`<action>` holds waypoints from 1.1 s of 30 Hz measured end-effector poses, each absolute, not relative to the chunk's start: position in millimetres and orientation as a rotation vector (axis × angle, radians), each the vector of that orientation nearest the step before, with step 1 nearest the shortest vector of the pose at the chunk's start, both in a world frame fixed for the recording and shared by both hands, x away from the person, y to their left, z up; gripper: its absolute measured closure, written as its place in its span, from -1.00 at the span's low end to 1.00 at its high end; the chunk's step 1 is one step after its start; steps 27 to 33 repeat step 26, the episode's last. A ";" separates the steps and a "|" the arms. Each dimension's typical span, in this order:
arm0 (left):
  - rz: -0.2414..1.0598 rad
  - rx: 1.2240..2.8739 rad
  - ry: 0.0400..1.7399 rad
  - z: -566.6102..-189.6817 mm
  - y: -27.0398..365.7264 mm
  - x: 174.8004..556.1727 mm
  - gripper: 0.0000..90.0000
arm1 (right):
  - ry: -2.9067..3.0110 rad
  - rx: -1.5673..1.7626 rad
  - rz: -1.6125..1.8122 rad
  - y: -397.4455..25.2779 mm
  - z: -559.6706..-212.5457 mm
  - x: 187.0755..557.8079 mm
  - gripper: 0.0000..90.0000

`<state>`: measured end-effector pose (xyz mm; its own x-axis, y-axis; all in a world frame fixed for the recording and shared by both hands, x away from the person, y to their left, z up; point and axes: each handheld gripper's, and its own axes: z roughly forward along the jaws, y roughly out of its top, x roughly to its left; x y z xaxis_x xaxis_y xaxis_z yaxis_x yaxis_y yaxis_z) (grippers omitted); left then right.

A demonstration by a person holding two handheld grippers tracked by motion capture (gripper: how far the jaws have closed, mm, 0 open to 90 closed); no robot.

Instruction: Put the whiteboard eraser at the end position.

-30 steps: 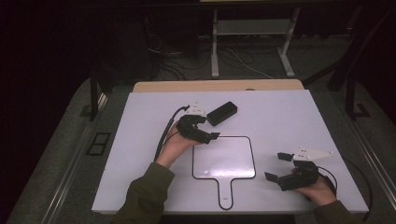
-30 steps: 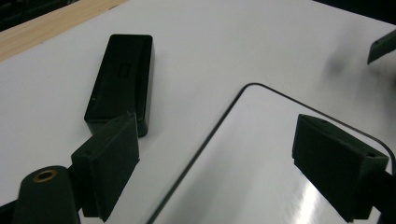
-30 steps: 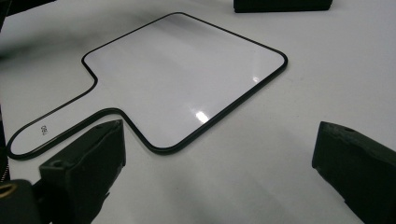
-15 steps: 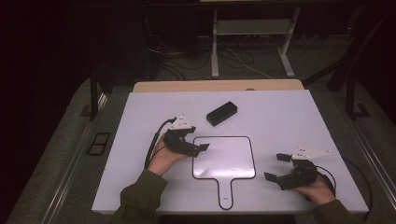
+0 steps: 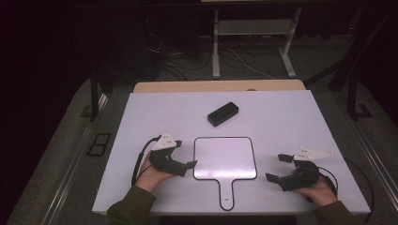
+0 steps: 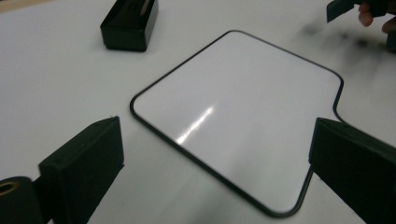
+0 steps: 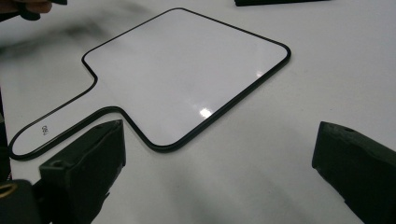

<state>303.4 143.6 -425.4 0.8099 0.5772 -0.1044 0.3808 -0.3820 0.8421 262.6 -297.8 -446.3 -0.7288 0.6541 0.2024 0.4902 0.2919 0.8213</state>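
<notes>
A: Report the position of the work item.

B: The handheld whiteboard lies flat on the white table, near the table's near edge and roughly centred left to right. Its handle points toward the person. The board has a thin black rim and a blank white face.

A: State of the left gripper?

B: The left gripper rests just to the left of the whiteboard, held in the person's left hand. Its jaws stand wide apart and hold nothing. In the left gripper view the board's left edge lies between the two jaws, with the surface showing a glare streak.

A: State of the right gripper?

B: The right gripper sits to the right of the whiteboard, apart from it, held in the right hand. Its jaws are spread wide and hold nothing. In the right gripper view the board's near right corner lies ahead, between the jaws.

A: Other items on the table?

B: One black rectangular block lies far of the whiteboard, well apart from both grippers, set at a slight angle to the table edge. Whether it is an eraser cannot be determined.
</notes>
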 end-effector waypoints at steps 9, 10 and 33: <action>0.272 2.028 0.741 -434.2 163.2 287.3 -1.00 | 2.382 1.067 1.407 -297.5 -446.2 262.4 -0.96; 0.271 2.026 0.747 -435.2 164.7 285.7 -1.00 | 2.381 1.067 1.407 -297.7 -446.2 262.5 -0.96; 0.263 2.052 0.746 -439.8 171.1 281.7 -1.00 | 2.378 1.064 1.401 -297.7 -446.7 262.6 -0.96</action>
